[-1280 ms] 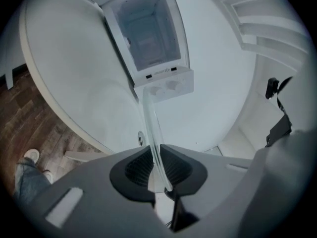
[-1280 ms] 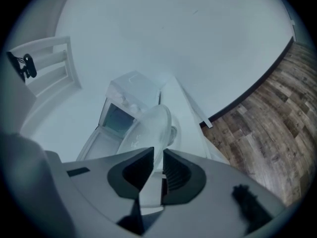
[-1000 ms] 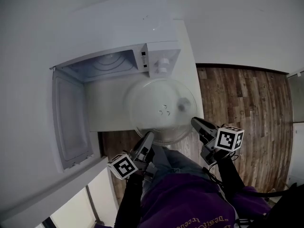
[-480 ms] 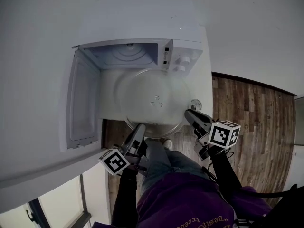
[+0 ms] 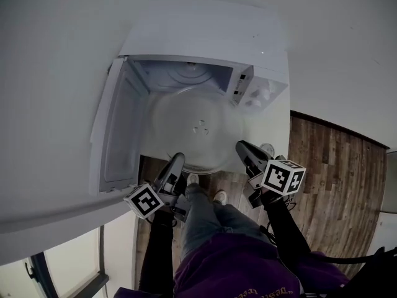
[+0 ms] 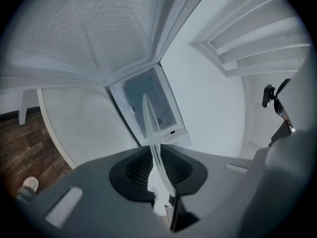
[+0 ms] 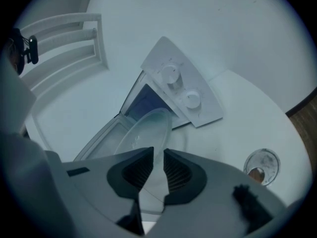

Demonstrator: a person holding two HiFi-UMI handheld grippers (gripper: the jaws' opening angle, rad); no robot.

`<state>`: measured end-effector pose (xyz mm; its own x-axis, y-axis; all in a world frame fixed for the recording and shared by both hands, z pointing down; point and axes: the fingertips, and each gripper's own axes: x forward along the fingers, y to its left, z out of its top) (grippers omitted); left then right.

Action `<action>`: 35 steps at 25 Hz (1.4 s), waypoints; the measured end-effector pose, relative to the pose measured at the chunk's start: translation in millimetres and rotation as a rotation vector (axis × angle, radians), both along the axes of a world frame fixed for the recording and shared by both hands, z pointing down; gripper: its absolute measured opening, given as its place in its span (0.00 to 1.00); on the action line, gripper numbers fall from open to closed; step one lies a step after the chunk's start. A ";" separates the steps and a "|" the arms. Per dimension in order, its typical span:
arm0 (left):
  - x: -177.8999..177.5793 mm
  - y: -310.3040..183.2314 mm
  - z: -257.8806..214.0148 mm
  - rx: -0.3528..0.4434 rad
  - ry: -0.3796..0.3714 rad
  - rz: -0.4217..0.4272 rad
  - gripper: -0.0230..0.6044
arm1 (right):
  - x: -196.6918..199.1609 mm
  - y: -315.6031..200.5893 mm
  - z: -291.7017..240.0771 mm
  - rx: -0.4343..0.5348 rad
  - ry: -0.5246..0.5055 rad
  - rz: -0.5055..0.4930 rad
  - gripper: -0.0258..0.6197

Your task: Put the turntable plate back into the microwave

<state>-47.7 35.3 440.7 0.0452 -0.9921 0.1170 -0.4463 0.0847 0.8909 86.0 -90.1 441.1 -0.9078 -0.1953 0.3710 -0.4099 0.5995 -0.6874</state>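
Open microwave, turntable plate held at its mouth.
The microwave stands on the white table, its door swung out at 9 o'clock. The glass plate hangs level before the cavity, its rim pinched by the fingers of the left gripper at 7 o'clock and the right gripper at 4 o'clock.

The cavity of the white box-shaped microwave stands open toward the person. The wide clear glass turntable plate is just before it and covers most of the mouth. The open white door walls the left side, and the control panel with two knobs closes the right. A small round dish lies on the white tabletop beside the right hand-held gripper.
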 end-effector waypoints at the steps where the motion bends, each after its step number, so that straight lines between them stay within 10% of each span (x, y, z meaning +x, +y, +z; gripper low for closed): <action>1: -4.6 -2.4 0.7 0.002 0.000 0.001 0.13 | -4.6 -1.8 0.8 0.005 0.004 0.003 0.14; 12: -62.1 -31.9 11.6 0.020 0.005 -0.048 0.14 | -60.9 -30.3 11.3 0.057 0.051 0.056 0.14; 35: -114.8 -98.1 32.1 0.156 0.283 -0.103 0.11 | -106.9 -93.2 20.7 0.207 0.151 0.238 0.14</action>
